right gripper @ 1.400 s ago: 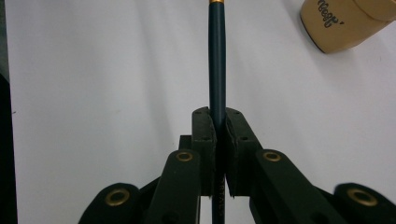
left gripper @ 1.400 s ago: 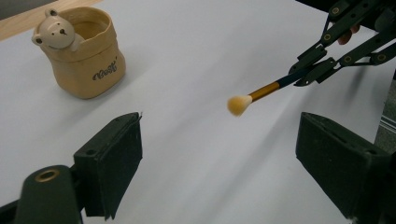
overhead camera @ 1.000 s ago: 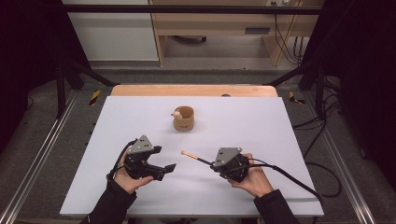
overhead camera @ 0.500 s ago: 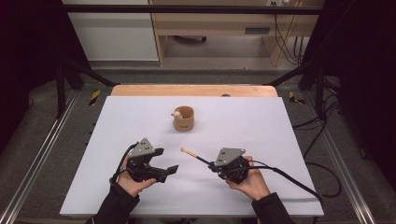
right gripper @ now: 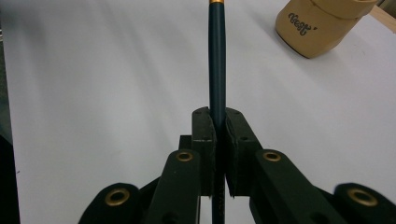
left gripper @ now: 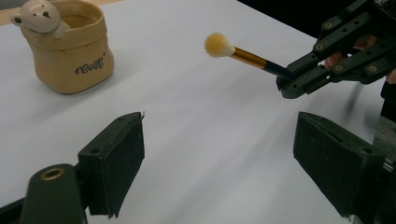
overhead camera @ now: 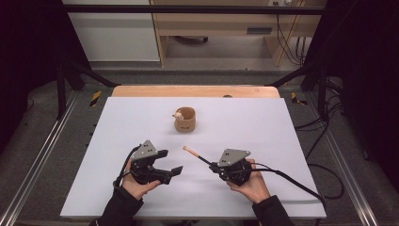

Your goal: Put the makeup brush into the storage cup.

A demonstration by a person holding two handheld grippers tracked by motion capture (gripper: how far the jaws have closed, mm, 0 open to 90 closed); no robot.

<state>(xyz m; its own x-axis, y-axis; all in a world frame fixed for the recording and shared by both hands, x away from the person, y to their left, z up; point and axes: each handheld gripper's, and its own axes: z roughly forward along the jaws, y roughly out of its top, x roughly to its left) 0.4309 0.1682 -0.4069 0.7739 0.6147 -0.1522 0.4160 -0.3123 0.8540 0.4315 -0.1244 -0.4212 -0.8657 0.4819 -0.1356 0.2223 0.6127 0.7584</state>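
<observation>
Nearest the person, at the front of the white rectangular tabletop (overhead camera: 282, 122), two hands each hold a black two-jaw tool. The left gripper (overhead camera: 171, 162) has its jaws standing wide apart with nothing between them; in its own view the two black pads frame bare white surface. The right gripper (overhead camera: 212, 165) is clamped on the dark blue handle of a slim makeup brush (overhead camera: 196, 155) — in the right gripper view the pads press the handle from both sides, and the handle runs straight up out of the jaws to a gold band near the top edge.

The brush is held off the table, pointing away from the person and to the left, its pale tan bristle tuft (left gripper: 218, 45) leading. A gold metal ferrule joins the tuft to the dark handle. The tuft looks soft and rounded, slightly blurred.

Farther back, near the middle of the table, stands a small tan sack-shaped pot (overhead camera: 185, 119) with a cream bear figure (left gripper: 40, 17) perched on its rim. Dark cursive lettering on its side seems to read "Best", though it is too small to be sure. The pot stands well apart from both grippers and from the brush tip.

Bare white surface lies all round the pot and between the two grippers — the table edges are well off to either side. Beyond the far edge runs a light wooden strip (overhead camera: 197, 91), then dark floor and cables.
</observation>
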